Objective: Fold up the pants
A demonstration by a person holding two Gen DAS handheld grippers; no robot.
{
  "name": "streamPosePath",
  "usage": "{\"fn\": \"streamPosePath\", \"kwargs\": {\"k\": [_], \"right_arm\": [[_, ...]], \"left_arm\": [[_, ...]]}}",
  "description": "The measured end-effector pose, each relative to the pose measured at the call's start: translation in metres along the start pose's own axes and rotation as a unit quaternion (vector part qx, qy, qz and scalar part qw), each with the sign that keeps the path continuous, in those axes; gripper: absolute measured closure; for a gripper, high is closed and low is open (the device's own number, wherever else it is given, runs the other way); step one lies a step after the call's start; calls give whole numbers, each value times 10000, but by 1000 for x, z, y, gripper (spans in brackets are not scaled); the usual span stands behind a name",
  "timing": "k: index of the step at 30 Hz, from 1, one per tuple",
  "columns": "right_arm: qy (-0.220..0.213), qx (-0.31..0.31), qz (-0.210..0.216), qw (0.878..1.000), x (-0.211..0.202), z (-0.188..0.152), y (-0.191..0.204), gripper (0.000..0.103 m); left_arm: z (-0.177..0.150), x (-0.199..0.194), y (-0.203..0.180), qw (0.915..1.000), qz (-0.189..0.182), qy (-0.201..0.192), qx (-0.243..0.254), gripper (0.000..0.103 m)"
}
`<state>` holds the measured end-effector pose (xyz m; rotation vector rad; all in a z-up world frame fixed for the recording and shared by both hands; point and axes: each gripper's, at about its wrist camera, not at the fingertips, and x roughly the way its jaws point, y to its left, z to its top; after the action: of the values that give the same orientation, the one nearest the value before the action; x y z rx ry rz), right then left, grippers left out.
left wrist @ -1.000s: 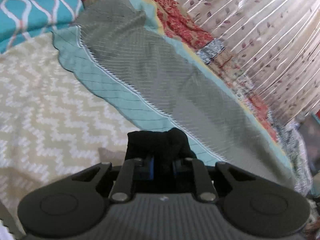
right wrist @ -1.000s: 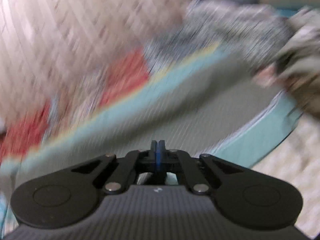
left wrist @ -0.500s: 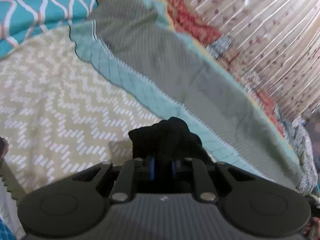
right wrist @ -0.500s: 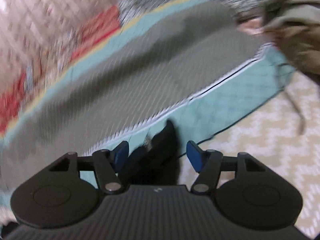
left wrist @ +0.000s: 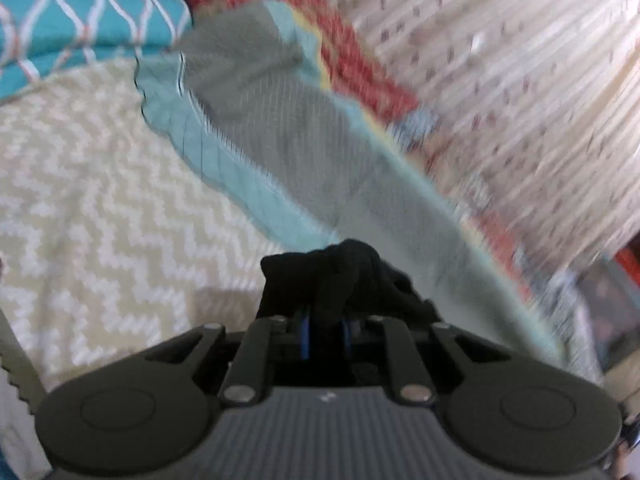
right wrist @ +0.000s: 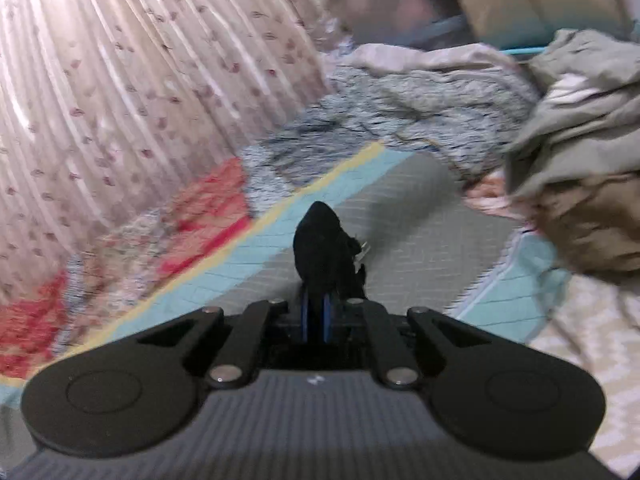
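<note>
The black pants (left wrist: 336,276) bunch up between the fingers of my left gripper (left wrist: 325,330), which is shut on them above the bed. In the right wrist view my right gripper (right wrist: 316,312) is shut on another bunch of the same black pants (right wrist: 322,248), which sticks up ahead of the blue pads. Most of the pants hang below both grippers, out of view.
A grey and light teal quilt (left wrist: 288,128) lies folded on the cream zigzag bedspread (left wrist: 80,208). A teal patterned pillow (left wrist: 80,12) lies at the far left. Pleated curtains (right wrist: 120,80) hang behind the bed. A heap of grey and tan clothes (right wrist: 580,128) lies at the right.
My right gripper opened around the black pants, then closed on them and lifted them. My left gripper kept its hold and shifted over the bed.
</note>
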<state>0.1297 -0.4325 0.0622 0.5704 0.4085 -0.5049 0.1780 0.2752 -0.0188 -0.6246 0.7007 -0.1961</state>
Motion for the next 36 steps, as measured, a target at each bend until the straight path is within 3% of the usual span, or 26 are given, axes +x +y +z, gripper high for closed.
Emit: {"fn": "streamPosePath", "kwargs": {"k": [4, 7, 9, 11, 12, 14, 16, 20, 24, 26, 27, 28, 30, 31, 32, 35, 36], "right_arm": [[748, 52, -502, 9959, 14, -32, -28, 93], [953, 460, -671, 9921, 9, -56, -53, 89], [1072, 882, -624, 9883, 4, -60, -71, 73], [1065, 1165, -563, 9859, -4, -59, -81, 56], [1013, 1193, -548, 9862, -12, -58, -75, 54], [994, 1167, -469, 9871, -17, -52, -75, 51], [936, 1194, -425, 9875, -22, -53, -75, 42], [826, 1358, -370, 9866, -15, -41, -83, 34], [886, 1341, -394, 9862, -1, -28, -83, 32], [1033, 1231, -325, 9865, 11, -22, -80, 32], [1113, 1127, -317, 9869, 16, -20, -77, 31], [1192, 967, -365, 9875, 20, -18, -71, 29], [1283, 618, -629, 9878, 29, -17, -62, 28], [1283, 538, -740, 9875, 33, -16, -60, 28], [1263, 570, -832, 9869, 35, -16, -62, 28], [1265, 1158, -858, 9814, 36, -21, -77, 28], [1337, 1259, -816, 9796, 36, -25, -81, 39]], "left_arm": [[-15, 33, -3, 9974, 445, 517, 210, 88], [-18, 34, -4, 9950, 634, 704, 329, 79], [-13, 26, -4, 9944, 691, 755, 254, 65], [-2, 8, -2, 9962, 705, 507, 92, 51], [4, -2, 0, 9972, 670, 324, -23, 46], [16, -11, 2, 9980, 611, 70, -170, 42], [28, -1, -3, 9972, 729, 136, -96, 40], [37, 45, -28, 9930, 783, 599, 658, 23], [23, 94, -53, 9747, 1125, 932, 1695, 22], [13, 112, -59, 9661, 1330, 993, 1975, 25], [8, 116, -62, 9640, 1356, 991, 2063, 31], [4, 120, -65, 9619, 1358, 985, 2158, 46], [-1, 123, -67, 9593, 1337, 1038, 2263, 67], [-1, 124, -68, 9580, 1365, 1040, 2298, 85], [-1, 125, -68, 9569, 1399, 1026, 2328, 88], [7, 113, -67, 9649, 1282, 837, 2134, 90], [9, 106, -69, 9673, 1240, 723, 2091, 90]]}}
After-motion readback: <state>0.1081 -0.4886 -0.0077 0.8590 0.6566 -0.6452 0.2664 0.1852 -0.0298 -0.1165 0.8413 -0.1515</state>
